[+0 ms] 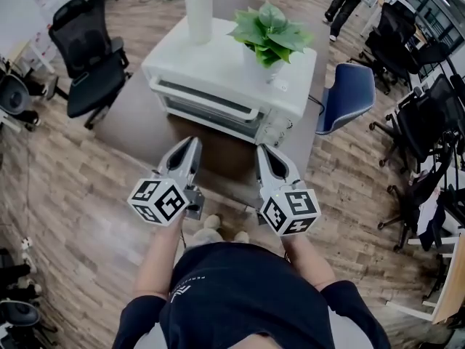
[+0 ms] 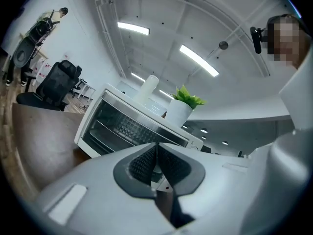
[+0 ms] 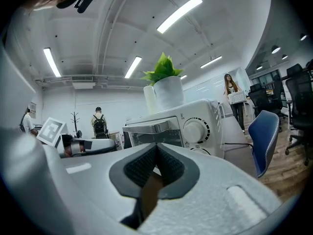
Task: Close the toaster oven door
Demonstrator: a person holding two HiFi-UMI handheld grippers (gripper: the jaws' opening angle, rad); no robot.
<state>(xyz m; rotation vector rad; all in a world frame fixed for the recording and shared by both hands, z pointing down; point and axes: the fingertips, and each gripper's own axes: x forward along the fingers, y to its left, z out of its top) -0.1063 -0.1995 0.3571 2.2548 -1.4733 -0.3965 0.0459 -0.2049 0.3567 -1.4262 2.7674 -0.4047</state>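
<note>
No brand or label can be read: the toaster oven (image 1: 218, 67) has only tiny marks above its knob (image 3: 194, 130), too small to make out, and the marker cubes (image 1: 158, 201) bear black-and-white squares, not words. The oven stands on the brown table (image 1: 138, 126) with its door (image 1: 207, 109) up flat against the front (a potted plant (image 1: 270, 31) and a white cylinder (image 1: 198, 9) sit on its top). It is just ahead of the left gripper (image 1: 190, 145) and the right gripper (image 1: 263, 153), touching neither; both point toward the door, each with jaws pressed together on nothing.
</note>
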